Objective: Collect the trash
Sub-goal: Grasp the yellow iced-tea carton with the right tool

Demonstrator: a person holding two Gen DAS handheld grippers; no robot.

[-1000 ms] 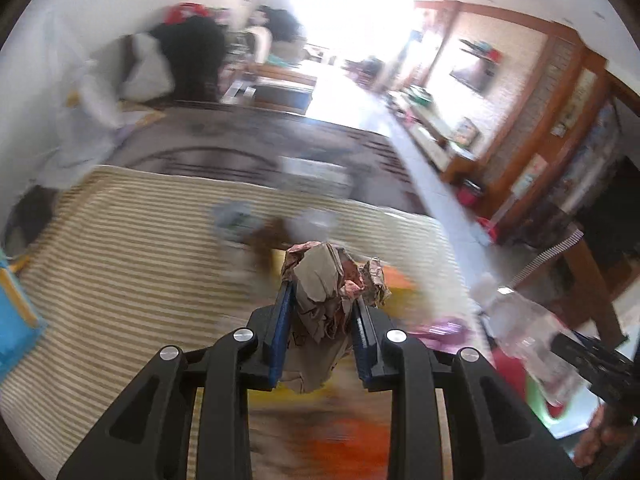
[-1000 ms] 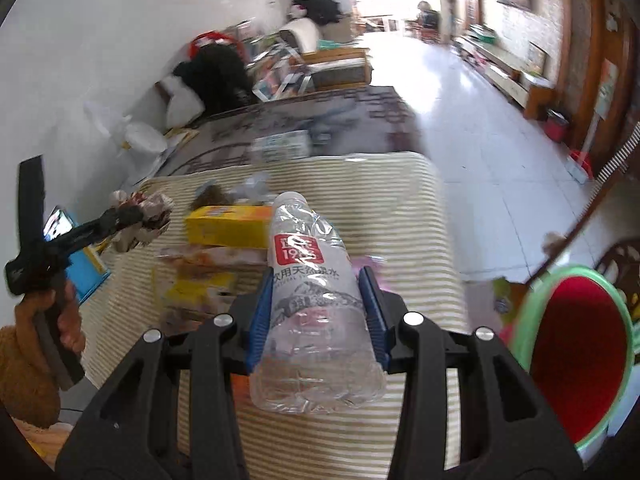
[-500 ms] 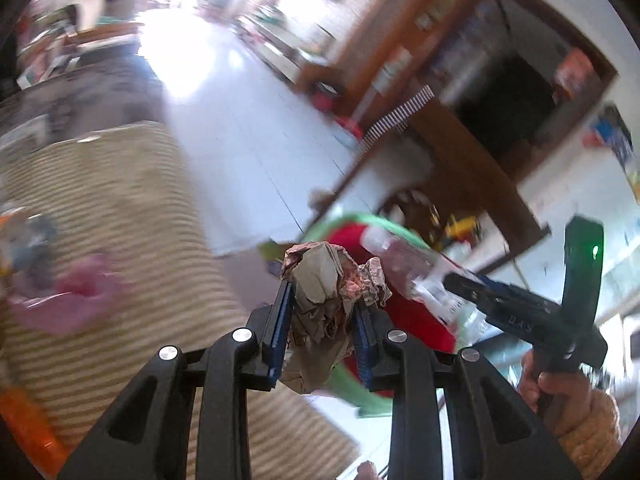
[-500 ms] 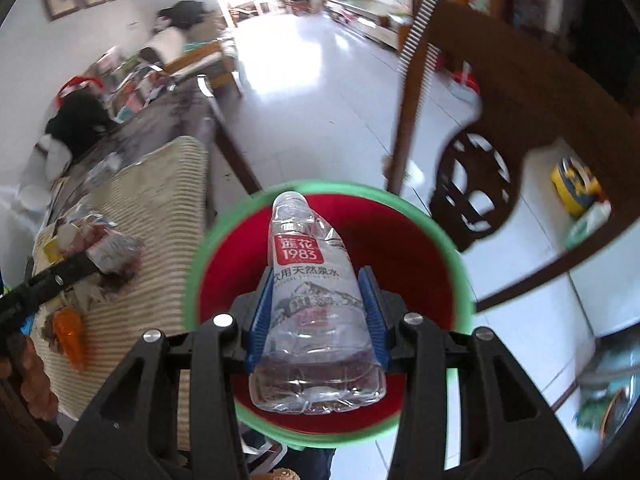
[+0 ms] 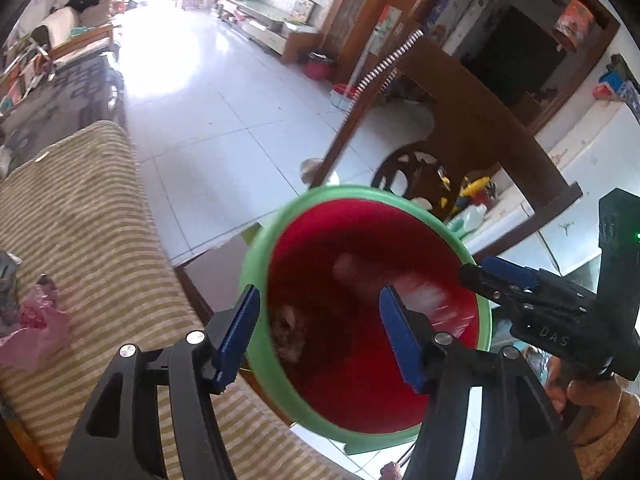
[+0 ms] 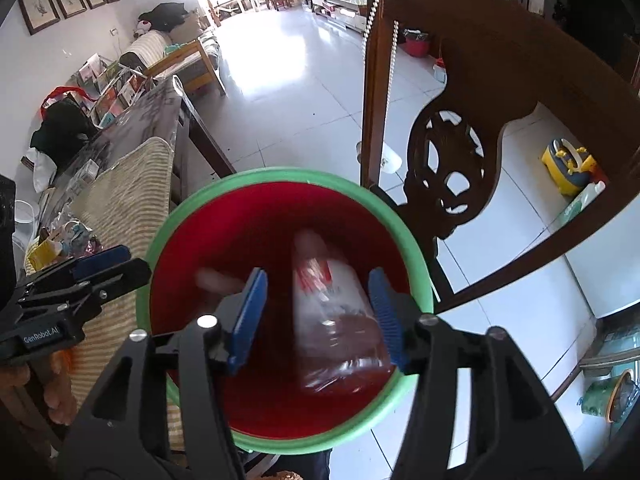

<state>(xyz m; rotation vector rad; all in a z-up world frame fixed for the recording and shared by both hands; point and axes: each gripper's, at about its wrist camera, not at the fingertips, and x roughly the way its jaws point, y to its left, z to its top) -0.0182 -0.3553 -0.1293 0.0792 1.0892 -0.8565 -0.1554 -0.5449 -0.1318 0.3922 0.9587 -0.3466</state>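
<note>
A red bin with a green rim (image 5: 360,192) (image 6: 280,174) stands below both grippers, beside the table. My left gripper (image 5: 320,312) hangs over it; its jaws are opening and nothing is between them. The crumpled brown paper wad (image 5: 288,332) lies inside the bin against the left wall. My right gripper (image 6: 316,292) is also over the bin with its jaws opening. The clear plastic bottle (image 6: 336,320) with a red label is blurred between the pads, free of the left one, dropping into the bin. Each view shows the other gripper at the rim: the right gripper (image 5: 480,276), the left gripper (image 6: 116,264).
A table under a striped cloth (image 5: 80,200) lies left of the bin, with a pink wrapper (image 5: 36,332) and other litter (image 6: 60,240) on it. A dark wooden chair (image 6: 480,100) stands just behind the bin. White tiled floor stretches beyond, with a yellow toy (image 6: 568,164) on it.
Both grippers swung from over the table to over the bin. Both sets of jaws opened: the paper wad left the left gripper and the bottle slipped from the right.
</note>
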